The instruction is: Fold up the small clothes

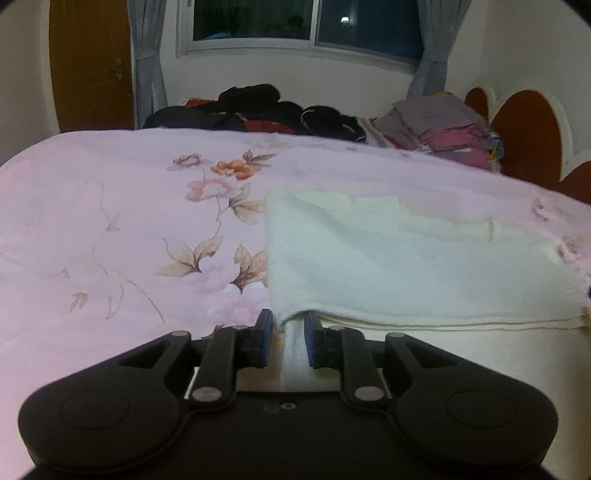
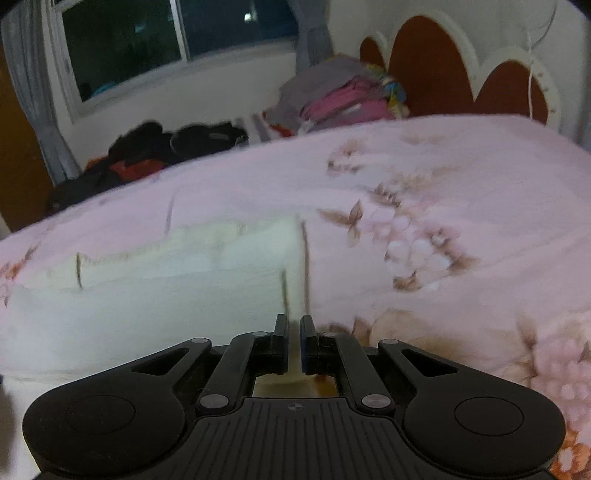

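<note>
Left gripper [image 1: 288, 334] jaws pinch the white cloth [image 1: 406, 266] corner; right gripper [image 2: 293, 338] jaws nearly closed on its edge

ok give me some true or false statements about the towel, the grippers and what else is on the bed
1. The white terry towel lies on a pink floral bedsheet. True.
2. The left gripper is at the towel's near corner, with cloth between its blue-padded fingers. True.
3. The right gripper stands wide open, far from the towel. False: its jaws are nearly together at the towel's edge.
4. A pile of dark clothes sits at the far side of the bed, below the window. True.
5. The folded stack of grey and pink clothes lies on the floor. False: it rests on the bed near the brown scalloped headboard.
</note>
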`<state>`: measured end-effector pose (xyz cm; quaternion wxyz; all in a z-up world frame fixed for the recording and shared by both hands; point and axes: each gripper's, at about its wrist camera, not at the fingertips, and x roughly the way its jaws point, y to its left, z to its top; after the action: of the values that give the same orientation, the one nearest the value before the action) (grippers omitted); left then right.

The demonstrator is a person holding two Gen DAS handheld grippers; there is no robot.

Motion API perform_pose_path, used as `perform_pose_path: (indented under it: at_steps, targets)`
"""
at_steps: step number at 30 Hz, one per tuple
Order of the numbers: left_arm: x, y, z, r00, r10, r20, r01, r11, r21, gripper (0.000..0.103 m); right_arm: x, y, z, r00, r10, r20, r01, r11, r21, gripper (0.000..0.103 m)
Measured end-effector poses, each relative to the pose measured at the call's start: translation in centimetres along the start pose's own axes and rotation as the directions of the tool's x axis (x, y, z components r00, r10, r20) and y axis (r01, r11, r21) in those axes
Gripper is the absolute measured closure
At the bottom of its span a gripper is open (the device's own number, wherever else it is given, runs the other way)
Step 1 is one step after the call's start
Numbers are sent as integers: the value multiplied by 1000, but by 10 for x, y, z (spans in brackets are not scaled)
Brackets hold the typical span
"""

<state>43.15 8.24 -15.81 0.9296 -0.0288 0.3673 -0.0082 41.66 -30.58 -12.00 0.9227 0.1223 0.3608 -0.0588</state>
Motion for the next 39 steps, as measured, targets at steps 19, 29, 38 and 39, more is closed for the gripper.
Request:
perform_pose_path:
  at_steps: [19, 29, 38, 39]
  targets:
    - [77, -26, 57, 1000, -12, 7, 12, 1000, -21, 85, 48, 73, 12, 993, 118, -27, -121, 976, -179, 68]
    - [102, -4, 57, 1000, 23, 3, -23, 998, -50, 82, 79, 52, 9, 998, 40, -51, -51, 967, -249, 68]
    - [100, -10, 62, 999, 52, -12, -53, 998, -34, 81, 70, 36, 9, 1000, 0, -31, -7, 973, -232, 68]
    - [100, -11, 63, 998, 53, -17, -53, 998, -35, 81, 67, 33, 12, 1000, -4, -16, 1, 977, -212, 68]
